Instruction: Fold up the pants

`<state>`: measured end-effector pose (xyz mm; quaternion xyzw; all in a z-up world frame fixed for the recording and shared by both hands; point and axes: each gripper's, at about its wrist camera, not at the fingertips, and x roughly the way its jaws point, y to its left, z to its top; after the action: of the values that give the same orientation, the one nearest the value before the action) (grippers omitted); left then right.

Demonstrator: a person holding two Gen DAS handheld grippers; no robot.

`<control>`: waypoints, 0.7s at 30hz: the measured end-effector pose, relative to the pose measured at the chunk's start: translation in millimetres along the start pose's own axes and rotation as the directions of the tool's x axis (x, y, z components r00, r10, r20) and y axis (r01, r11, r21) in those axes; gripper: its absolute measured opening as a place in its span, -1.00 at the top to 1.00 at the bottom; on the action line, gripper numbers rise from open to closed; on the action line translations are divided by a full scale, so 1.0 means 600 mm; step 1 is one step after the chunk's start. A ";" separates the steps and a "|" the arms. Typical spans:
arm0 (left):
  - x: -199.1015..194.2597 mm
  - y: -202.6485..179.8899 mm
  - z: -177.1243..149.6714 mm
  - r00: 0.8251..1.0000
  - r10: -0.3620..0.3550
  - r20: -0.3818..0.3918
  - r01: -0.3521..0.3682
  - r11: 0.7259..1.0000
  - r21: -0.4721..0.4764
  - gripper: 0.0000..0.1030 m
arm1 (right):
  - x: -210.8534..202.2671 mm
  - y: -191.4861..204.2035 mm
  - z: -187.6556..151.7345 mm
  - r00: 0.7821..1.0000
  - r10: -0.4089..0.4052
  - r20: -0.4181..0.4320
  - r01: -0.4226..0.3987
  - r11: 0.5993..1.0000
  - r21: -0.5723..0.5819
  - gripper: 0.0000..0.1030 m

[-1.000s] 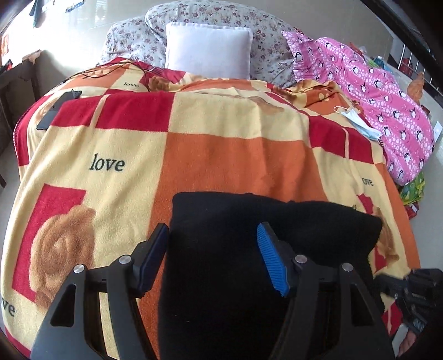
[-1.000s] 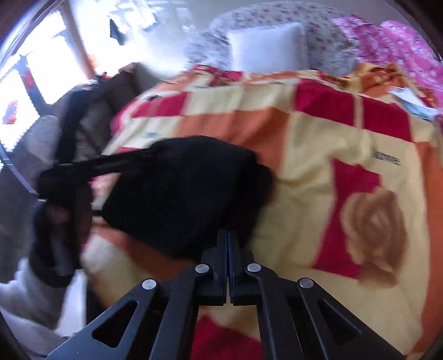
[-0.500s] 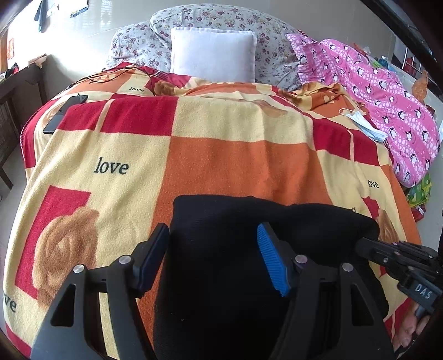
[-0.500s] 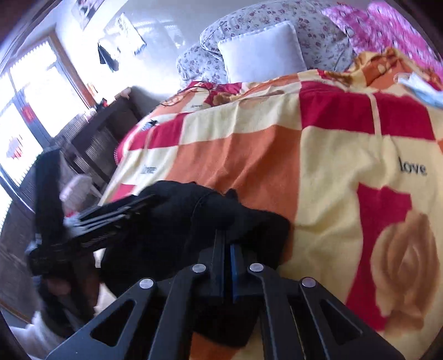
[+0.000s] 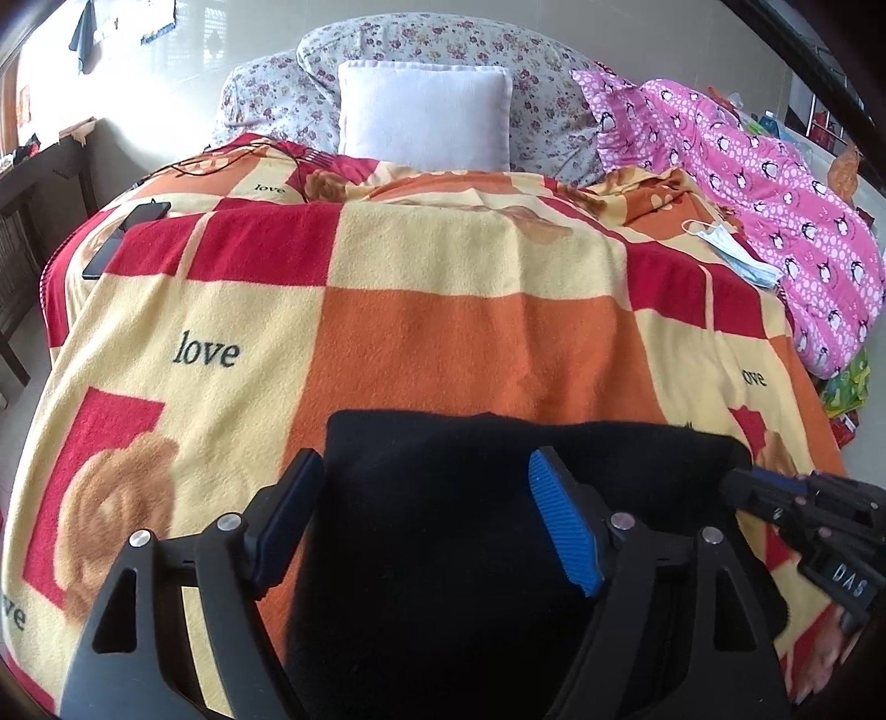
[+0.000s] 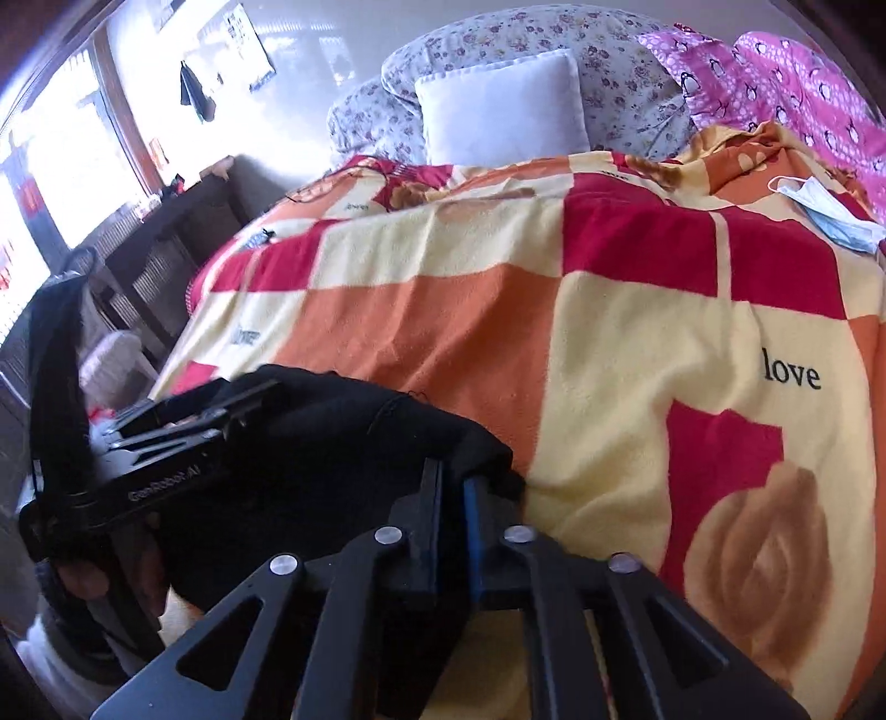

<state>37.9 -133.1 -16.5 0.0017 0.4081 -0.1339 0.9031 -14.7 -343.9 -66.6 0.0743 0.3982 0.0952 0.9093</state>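
Up close, the left gripper (image 5: pixel 423 512) hangs over the black pants (image 5: pixel 459 554) with its jaws spread wide, one blue ribbed pad (image 5: pixel 562 523) over the dark cloth and the other finger at the garment's left edge, nothing pinched between them. The right gripper (image 6: pixel 455 490) is clamped down on the pants (image 6: pixel 332 454), its fingers nearly together with a fold of the black fabric bunched between them at the garment's right corner. From the left wrist view that right gripper (image 5: pixel 742 487) comes in from the right side, its tip at the far right corner of the dark bundle. The pants lie as a compact folded slab at the near end of the bed, on the checked fleece blanket (image 5: pixel 443 310) of red, orange and cream squares printed with "love" and roses. Farther along, a blue face mask (image 5: pixel 731 252) sits at the blanket's right edge beside a pink penguin quilt (image 5: pixel 775 194), and a dark phone (image 5: pixel 124 238) lies at the left edge. At the head, a white cushion (image 5: pixel 423 122) leans on floral pillows (image 5: pixel 387 50).
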 end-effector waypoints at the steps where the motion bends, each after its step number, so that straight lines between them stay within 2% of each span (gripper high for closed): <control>1: -0.008 0.001 -0.001 1.000 -0.001 0.006 0.001 1.000 0.000 -0.48 | -0.010 0.002 -0.001 1.000 -0.008 0.006 0.008 1.000 -0.001 0.74; 3: -0.030 0.008 -0.005 1.000 0.014 0.025 -0.014 1.000 0.013 -0.48 | -0.040 0.009 -0.003 0.999 0.016 0.032 -0.016 1.000 -0.012 0.74; 6: -0.046 0.017 -0.018 1.000 0.017 0.013 -0.017 1.000 0.020 -0.48 | -0.072 0.024 -0.008 0.997 0.060 0.054 -0.058 0.998 -0.037 0.71; 8: -0.056 0.025 -0.027 1.000 0.005 0.010 -0.005 1.000 0.006 -0.48 | -0.080 0.038 -0.013 0.995 0.082 0.048 -0.079 0.995 -0.056 0.55; 10: -0.064 0.030 -0.035 1.000 0.000 0.009 0.000 1.000 -0.005 -0.48 | -0.079 0.051 -0.022 0.994 0.105 0.037 -0.102 0.992 -0.071 0.51; 16: -0.054 0.033 -0.070 0.999 -0.006 -0.042 0.005 1.000 -0.009 -0.49 | -0.058 0.072 -0.055 0.995 0.099 -0.032 -0.102 0.989 -0.108 0.51; 18: -0.049 0.035 -0.081 0.999 -0.023 -0.048 0.022 0.999 -0.031 -0.52 | -0.046 0.072 -0.071 0.995 0.074 -0.062 -0.081 0.989 -0.125 0.53; 21: -0.051 0.035 -0.089 0.998 -0.032 -0.049 0.030 0.999 -0.043 -0.54 | -0.046 0.065 -0.092 0.996 0.058 -0.061 -0.066 0.989 -0.135 0.53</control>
<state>-15.5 -99.4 -32.1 -0.0205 0.4329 -0.1393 0.8904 -78.2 -308.9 -75.8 0.0212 0.4140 0.1525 0.8972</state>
